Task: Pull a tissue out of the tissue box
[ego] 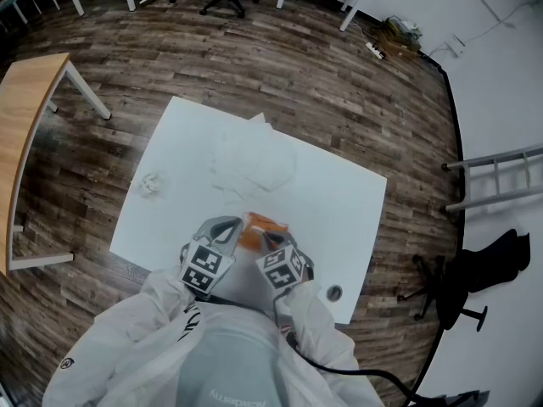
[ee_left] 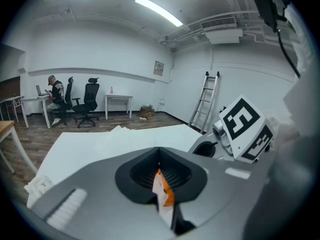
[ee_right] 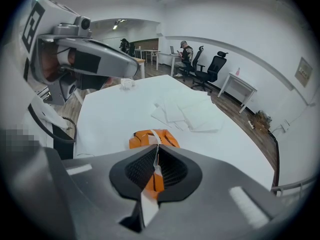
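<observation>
Orange tissue pack (ego: 261, 226) sat near the white table's (ego: 187, 159) front edge, between both grippers. Left gripper (ee_left: 160, 170) was clamped shut on the pack's orange-white edge. Right gripper (ee_right: 156, 166) was pinched shut on a white tissue (ee_right: 148, 205) coming out of the pack. Loose tissues (ego: 254, 166) lay mid-table, with a crumpled tissue (ego: 151, 185) off to the left.

head view: left gripper (ego: 238, 230) and right gripper (ego: 271, 241) are hiding the near side of the tissue box (ego: 265, 224); crumpled white lump (ego: 151, 185) on bench (ego: 339, 202) is showing too small to identify.
</observation>
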A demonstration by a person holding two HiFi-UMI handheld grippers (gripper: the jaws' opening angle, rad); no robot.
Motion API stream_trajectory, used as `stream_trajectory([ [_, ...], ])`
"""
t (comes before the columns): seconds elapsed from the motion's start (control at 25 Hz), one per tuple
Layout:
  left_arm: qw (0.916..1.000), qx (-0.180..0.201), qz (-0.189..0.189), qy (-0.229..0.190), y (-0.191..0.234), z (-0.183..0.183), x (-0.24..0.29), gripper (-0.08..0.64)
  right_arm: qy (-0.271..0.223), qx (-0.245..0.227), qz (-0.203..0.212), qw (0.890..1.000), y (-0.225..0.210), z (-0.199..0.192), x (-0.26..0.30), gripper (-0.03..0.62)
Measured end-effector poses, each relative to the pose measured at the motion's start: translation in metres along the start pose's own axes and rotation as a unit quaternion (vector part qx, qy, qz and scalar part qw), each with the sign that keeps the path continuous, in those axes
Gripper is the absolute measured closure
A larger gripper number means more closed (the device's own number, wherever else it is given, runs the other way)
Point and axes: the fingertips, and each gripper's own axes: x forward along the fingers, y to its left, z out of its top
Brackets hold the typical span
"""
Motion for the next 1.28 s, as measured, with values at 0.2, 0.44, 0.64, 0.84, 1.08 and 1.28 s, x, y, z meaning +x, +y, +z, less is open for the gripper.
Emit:
stream_trajectory([
  [0.2,0.9997,-0.01,-0.013,0.017,-0.009,-0.014,0.01,0.56,-0.001,0.002,0.002,1.0,0.001,0.001,-0.001,0.584],
  [0.44,0.9991,-0.013,-0.022,0.033,-0.017,-0.027,0.019,0.56,-0.002,0.007,0.004,1.0,0.002,-0.001,-0.003,0.584],
  [0.64,0.9979,-0.029,-0.033,0.048,-0.024,-0.04,0.026,0.56,-0.002,0.011,0.005,1.0,0.002,-0.003,-0.005,0.584],
  [0.84,0.9966,-0.038,-0.039,0.062,-0.03,-0.051,0.036,0.56,-0.002,0.013,0.008,1.0,-0.003,-0.005,-0.006,0.584],
  [1.08,0.9956,-0.042,-0.044,0.071,-0.034,-0.056,0.044,0.56,-0.002,0.013,0.009,1.0,-0.006,-0.006,-0.008,0.584],
  [1.28,0.9942,-0.045,-0.049,0.085,-0.037,-0.064,0.052,0.56,-0.002,0.016,0.01,1.0,-0.008,-0.008,-0.009,0.584],
])
